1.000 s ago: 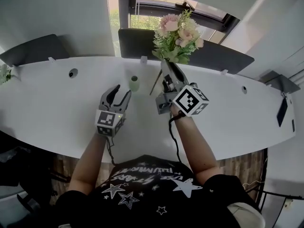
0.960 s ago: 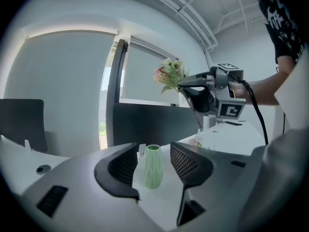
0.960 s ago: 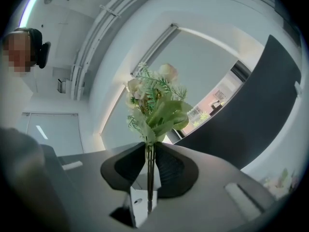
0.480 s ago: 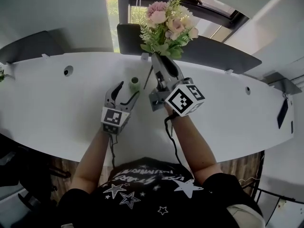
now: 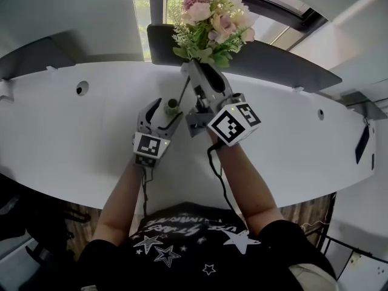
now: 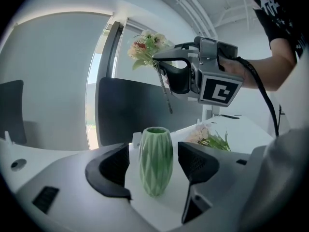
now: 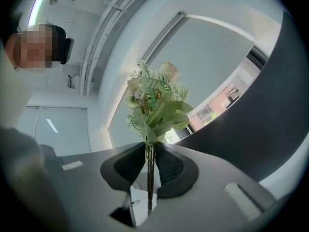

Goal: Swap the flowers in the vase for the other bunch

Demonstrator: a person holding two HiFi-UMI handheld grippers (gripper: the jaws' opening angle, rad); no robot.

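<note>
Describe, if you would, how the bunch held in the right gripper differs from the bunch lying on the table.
The held bunch stands roughly upright in the air, stems pinched by the right gripper; the lying bunch rests on its side on the table. The held bunch is gripped; no gripper holds the lying bunch. Both have pale pink blooms and green leaves.

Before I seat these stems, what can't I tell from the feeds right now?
- Inside of the vase: left gripper view is side-on; head view too small.
- Other bunch: partly behind the left gripper, whose jaws have just been opening around the vase; not seen in head view.
</note>
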